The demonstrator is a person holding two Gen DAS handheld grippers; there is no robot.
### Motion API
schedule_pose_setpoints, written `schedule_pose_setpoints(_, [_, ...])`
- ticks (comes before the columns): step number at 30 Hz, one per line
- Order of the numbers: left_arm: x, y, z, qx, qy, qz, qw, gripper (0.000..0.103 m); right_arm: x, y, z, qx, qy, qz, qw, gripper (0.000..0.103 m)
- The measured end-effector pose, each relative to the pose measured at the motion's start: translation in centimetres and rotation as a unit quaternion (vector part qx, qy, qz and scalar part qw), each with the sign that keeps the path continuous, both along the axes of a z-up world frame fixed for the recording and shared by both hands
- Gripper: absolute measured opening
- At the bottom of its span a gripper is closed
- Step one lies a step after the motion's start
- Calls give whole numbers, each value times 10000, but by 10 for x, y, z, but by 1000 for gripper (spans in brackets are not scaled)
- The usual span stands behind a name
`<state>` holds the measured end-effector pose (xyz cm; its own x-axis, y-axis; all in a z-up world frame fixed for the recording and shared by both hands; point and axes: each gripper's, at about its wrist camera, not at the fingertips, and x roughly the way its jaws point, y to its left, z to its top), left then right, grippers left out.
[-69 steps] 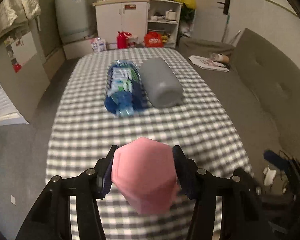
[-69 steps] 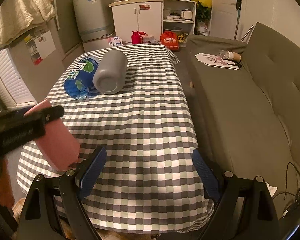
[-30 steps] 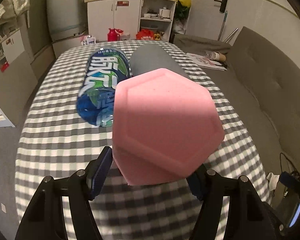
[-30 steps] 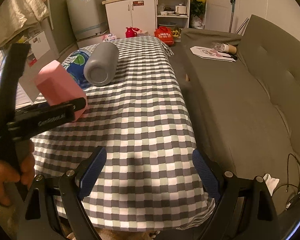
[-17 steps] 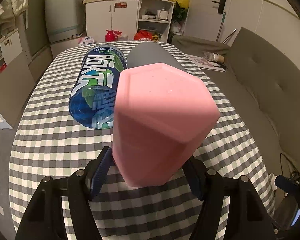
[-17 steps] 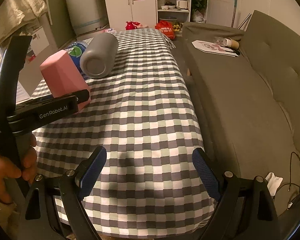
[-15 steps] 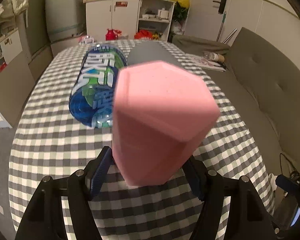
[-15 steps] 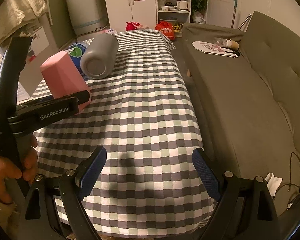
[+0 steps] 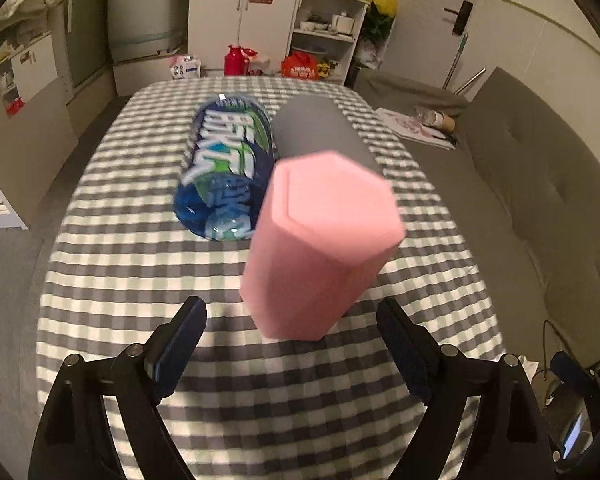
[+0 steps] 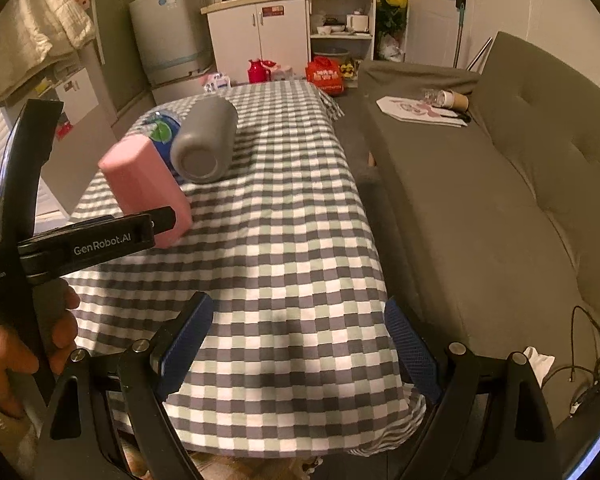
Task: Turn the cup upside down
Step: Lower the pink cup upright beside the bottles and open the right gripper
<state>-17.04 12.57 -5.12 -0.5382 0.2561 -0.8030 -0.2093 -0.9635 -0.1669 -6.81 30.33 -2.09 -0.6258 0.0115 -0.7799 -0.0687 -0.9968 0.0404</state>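
Observation:
The pink hexagonal cup (image 9: 320,240) stands upside down on the checked tablecloth (image 9: 140,264), its closed base facing up. It also shows in the right wrist view (image 10: 148,188). My left gripper (image 9: 292,344) is open, its blue pads apart on either side of the cup and just behind it, not touching. Its black finger crosses the cup's lower part in the right wrist view (image 10: 96,240). My right gripper (image 10: 296,348) is open and empty above the table's near edge.
A blue-labelled plastic bottle (image 9: 224,168) and a grey cylindrical flask (image 9: 320,132) lie side by side just behind the cup. A grey sofa (image 10: 500,184) runs along the table's right side. White cabinets (image 9: 244,32) stand beyond the table's far end.
The left gripper brought the cup up and turned it base-up, set it on the cloth, then opened and drew back a little. The right gripper stayed open and nearly still.

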Motion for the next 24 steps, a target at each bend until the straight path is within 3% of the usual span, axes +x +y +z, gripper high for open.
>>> schedule_pose_setpoints(7, [21, -21, 45, 179, 320, 102, 9993, 90, 22, -12, 36, 25, 347, 69, 9994, 88])
schedule_pose_setpoints(14, [59, -48, 95, 218, 1001, 174, 9946, 90, 45, -25, 67, 43, 730, 138, 9972, 88])
schedule_pose_setpoints(20, [99, -82, 119, 220, 1669, 482, 9845, 90, 56, -38, 89, 96, 1151, 289, 9929, 88])
schedule_pose_setpoints(24, [124, -104, 123, 259, 2176, 689, 9733, 90, 59, -49, 90, 184, 1439, 405, 9886, 88])
